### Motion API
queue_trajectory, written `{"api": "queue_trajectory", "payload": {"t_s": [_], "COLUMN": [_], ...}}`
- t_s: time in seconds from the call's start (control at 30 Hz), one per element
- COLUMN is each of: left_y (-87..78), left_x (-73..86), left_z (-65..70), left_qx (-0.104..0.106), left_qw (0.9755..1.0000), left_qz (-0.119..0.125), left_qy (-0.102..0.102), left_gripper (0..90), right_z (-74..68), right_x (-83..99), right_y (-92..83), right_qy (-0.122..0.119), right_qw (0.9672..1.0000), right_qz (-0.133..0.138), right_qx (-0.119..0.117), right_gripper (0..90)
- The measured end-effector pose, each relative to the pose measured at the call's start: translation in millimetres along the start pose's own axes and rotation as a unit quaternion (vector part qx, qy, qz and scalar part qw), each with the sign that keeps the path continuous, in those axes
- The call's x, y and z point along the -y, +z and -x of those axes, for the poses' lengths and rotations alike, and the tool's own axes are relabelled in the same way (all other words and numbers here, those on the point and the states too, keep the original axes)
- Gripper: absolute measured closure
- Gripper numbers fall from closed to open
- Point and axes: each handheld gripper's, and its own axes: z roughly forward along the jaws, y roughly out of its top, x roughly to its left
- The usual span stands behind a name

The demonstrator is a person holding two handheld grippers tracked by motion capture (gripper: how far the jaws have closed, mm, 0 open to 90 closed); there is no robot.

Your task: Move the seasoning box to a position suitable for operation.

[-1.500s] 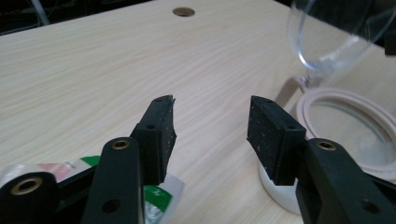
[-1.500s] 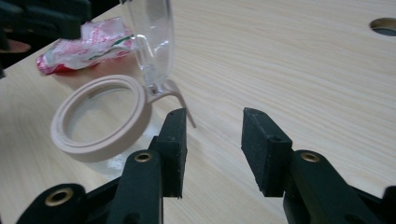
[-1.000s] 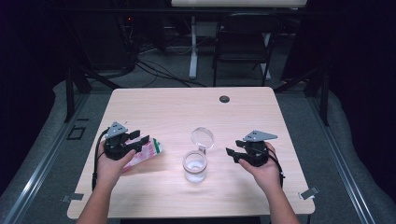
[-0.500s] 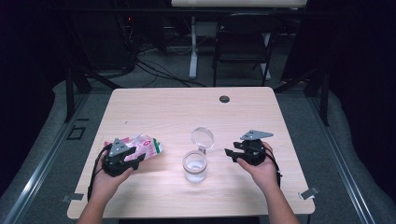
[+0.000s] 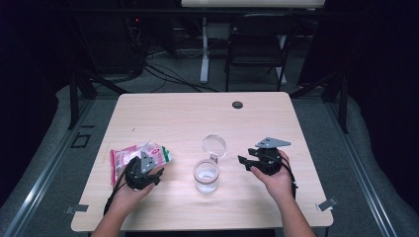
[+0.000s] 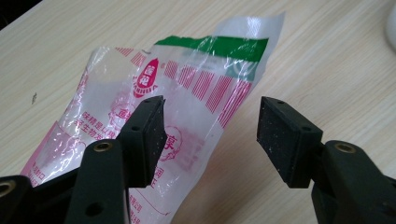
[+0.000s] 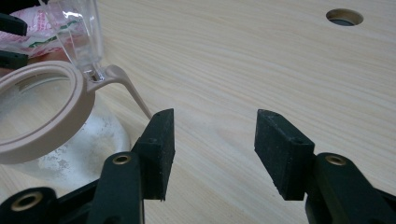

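crinkled plastic packet [image 6: 187, 98], smooth wooden table [image 6: 327, 60]

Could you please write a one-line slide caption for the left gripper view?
Left gripper, fingers apart, poised over a pink-and-green printed plastic bag lying on the wooden table.

The high view looks forward and down from above the person's side, far enough back to take in the whole table [image 5: 178, 113], the floor and a chair [image 5: 257, 29] behind. The left gripper view rides low and close behind its tongs [image 6: 210, 135], facing a plastic packet [image 6: 187, 84] lying on the wood, which the high view also shows. The right gripper view sits equally near the tabletop behind its tongs [image 7: 215, 149], sharing the jar [image 7: 42, 107] and the packet with the other two.
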Motion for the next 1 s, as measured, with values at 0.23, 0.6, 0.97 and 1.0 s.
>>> {"api": "queue_trajectory", "payload": {"t_s": [0.23, 0.6, 0.97, 1.0], "left_y": [13.2, 23.6, 23.2, 23.1], "left_x": [5.2, 13.1, 18.6, 19.2], "left_z": [0.8, -11.5, -26.2, -27.5], "left_qx": [-0.037, -0.067, -0.06, -0.055], "left_qw": [0.9986, 0.9968, 0.9961, 0.9961], "left_qz": [-0.026, -0.045, -0.041, -0.038], "left_qy": [0.025, -0.004, -0.051, -0.057], "left_gripper": [42.2, 41.9, 55.6, 57.5], "right_z": [-3.7, -2.9, -1.5, -1.6], "right_x": [1.4, 1.6, 1.9, 1.9], "right_y": [4.9, 4.6, 4.8, 4.8], "right_qy": [-0.007, -0.006, -0.005, -0.006], "right_qw": [0.9999, 0.9999, 0.9999, 0.9999], "right_qz": [-0.011, -0.011, -0.011, -0.013], "right_qx": [-0.006, -0.003, 0.002, 0.001], "right_gripper": [46.6, 46.4, 46.0, 46.0]}}
